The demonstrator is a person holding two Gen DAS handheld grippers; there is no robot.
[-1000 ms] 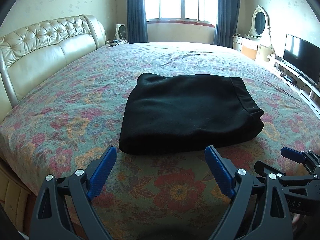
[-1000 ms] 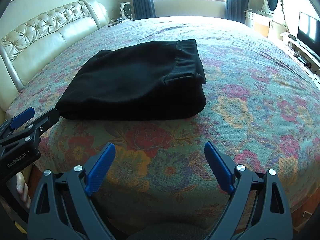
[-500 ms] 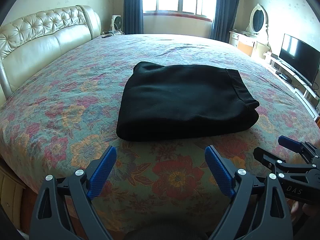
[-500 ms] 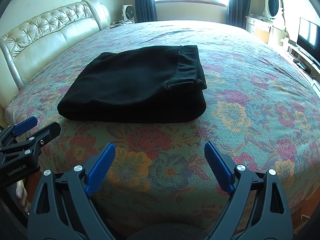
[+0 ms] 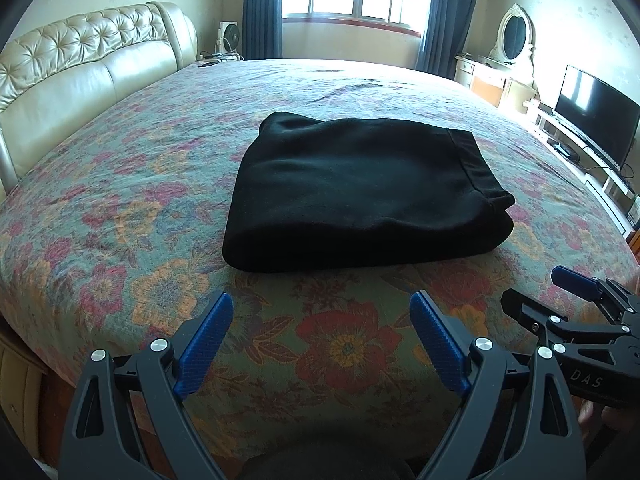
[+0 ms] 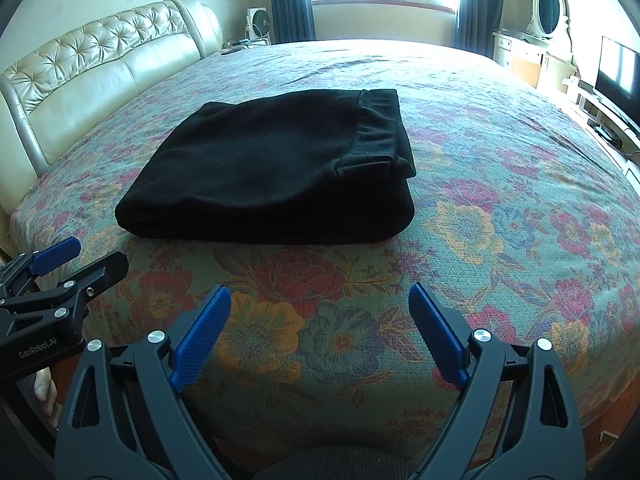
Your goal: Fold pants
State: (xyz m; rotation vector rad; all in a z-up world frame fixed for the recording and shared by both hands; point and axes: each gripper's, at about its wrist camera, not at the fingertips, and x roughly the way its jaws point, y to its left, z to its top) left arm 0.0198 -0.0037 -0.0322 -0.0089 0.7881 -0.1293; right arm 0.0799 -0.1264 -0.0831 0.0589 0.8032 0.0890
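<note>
Black fabric: the pants [image 5: 360, 196] lie folded into a thick rectangular bundle on the floral bedspread [image 5: 120, 208], toward the bed's near edge, apart from both grippers. The bundle's long axis runs left to right across both views, the waistband end [image 6: 380, 128] pointing right, toward the television [image 5: 596, 120]. The left wrist view takes in the whole television screen; the right wrist view shows only its edge. Only the right wrist view shows a fingertip [image 6: 42, 390] of the person under the left tool. The left gripper [image 5: 318, 344] hangs with jaws spread wide, holding nothing. The right gripper [image 6: 318, 336] stands equally wide apart, also empty, over the bedspread.
</note>
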